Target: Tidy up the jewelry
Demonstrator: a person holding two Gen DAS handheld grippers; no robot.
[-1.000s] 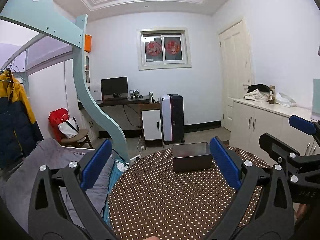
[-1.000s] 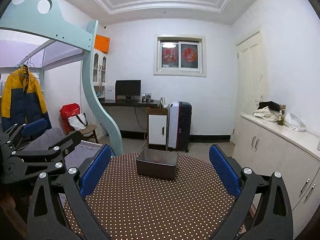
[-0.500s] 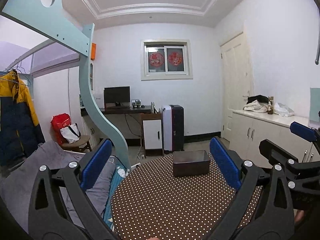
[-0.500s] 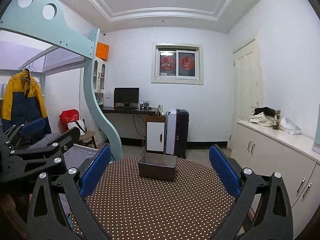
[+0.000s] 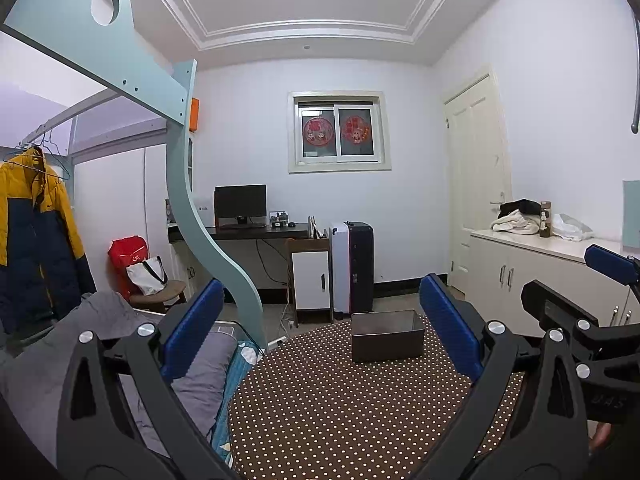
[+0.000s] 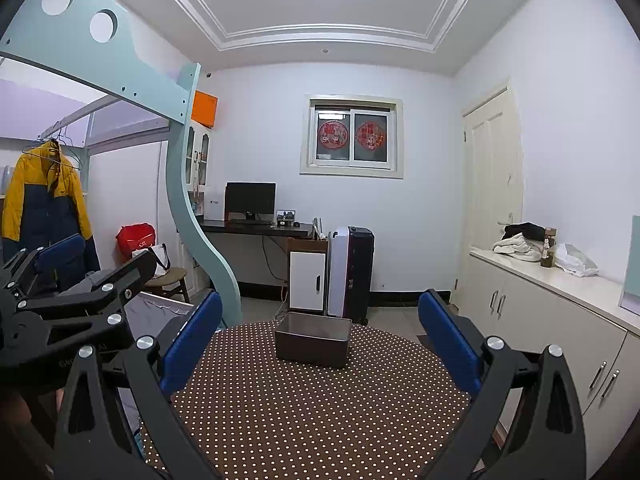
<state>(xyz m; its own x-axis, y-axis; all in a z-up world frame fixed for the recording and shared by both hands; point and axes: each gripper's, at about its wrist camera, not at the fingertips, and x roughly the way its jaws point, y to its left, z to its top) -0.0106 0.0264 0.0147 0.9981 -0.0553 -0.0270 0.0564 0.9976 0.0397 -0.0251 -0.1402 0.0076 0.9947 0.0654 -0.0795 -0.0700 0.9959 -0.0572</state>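
Jewelry's dark rectangular open-topped box (image 6: 313, 343) sits low centre on the round brown polka-dot bench (image 6: 312, 408); its contents cannot be made out. Left gripper (image 5: 320, 334) and right gripper (image 6: 318, 340) hover with blue-padded fingers (image 6: 448, 344) spread wide, holding nothing.

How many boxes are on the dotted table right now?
1: a dark open box at the far side of the table, ahead of both grippers. Nothing else shows on the cloth; its inside is hidden.
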